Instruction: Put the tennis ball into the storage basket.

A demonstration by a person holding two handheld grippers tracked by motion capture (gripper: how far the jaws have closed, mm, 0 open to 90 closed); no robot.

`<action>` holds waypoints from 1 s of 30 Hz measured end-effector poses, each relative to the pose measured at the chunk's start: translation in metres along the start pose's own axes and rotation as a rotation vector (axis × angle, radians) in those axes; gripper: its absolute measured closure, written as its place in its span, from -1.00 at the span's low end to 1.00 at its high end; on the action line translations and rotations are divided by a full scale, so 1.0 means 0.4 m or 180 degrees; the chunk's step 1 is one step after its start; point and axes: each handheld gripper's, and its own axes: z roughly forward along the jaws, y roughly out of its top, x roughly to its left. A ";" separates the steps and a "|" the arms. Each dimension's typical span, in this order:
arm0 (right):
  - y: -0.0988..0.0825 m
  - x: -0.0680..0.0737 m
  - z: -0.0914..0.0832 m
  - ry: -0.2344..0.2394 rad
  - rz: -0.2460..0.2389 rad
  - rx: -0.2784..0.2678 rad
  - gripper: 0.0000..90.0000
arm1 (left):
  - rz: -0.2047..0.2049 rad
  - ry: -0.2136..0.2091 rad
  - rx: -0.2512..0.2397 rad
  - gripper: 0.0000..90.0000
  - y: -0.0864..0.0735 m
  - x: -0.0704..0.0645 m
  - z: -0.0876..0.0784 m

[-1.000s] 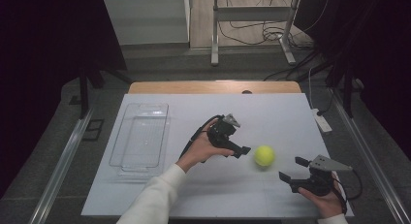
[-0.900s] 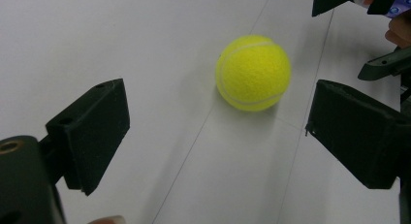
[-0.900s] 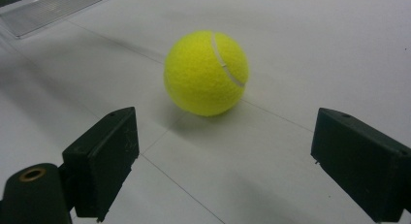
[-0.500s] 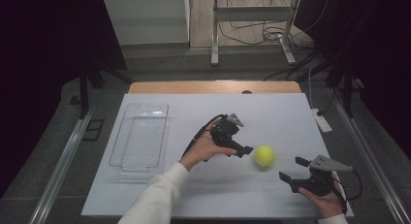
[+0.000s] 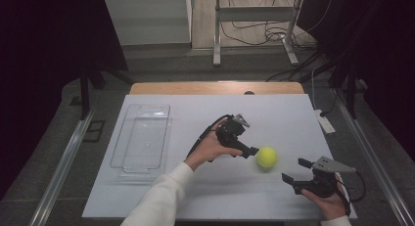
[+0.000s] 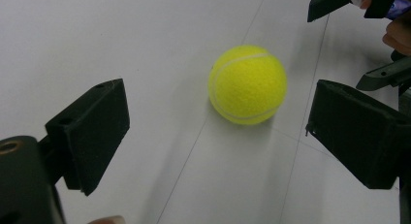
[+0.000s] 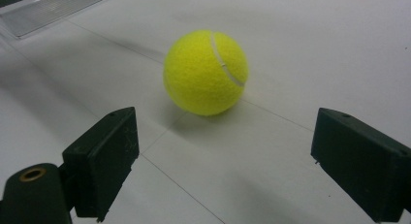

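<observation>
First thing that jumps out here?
The yellow ball, alone on the white table, right of centre. Both grippers point at it with fingers open: the left gripper just beside it, the right gripper farther off, near the front edge. A clear tray sits at far left.

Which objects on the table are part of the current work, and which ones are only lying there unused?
In use:
- tennis ball, resting free on the table
- left gripper, open, close beside the ball
- right gripper, open, aimed at the ball

Lying about:
- clear tray, at the left of the table
- white power strip, at the right edge
</observation>
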 end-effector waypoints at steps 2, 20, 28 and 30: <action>0.000 0.000 0.000 0.0002 -0.0001 0.0003 -0.78 | 0.0009 -0.0002 0.0012 -0.81 0.002 0.000 0.004; -0.001 -0.002 0.000 0.0005 0.0000 -0.0002 -0.78 | 0.0077 -0.0039 0.0073 -0.81 0.031 -0.010 0.035; -0.001 -0.001 -0.001 0.0003 0.0001 0.0001 -0.78 | 0.0088 -0.0048 0.0101 -0.81 0.046 -0.013 0.046; 0.000 -0.001 -0.001 0.0004 0.0000 -0.0003 -0.78 | 0.0096 -0.0056 0.0108 -0.81 0.049 -0.014 0.049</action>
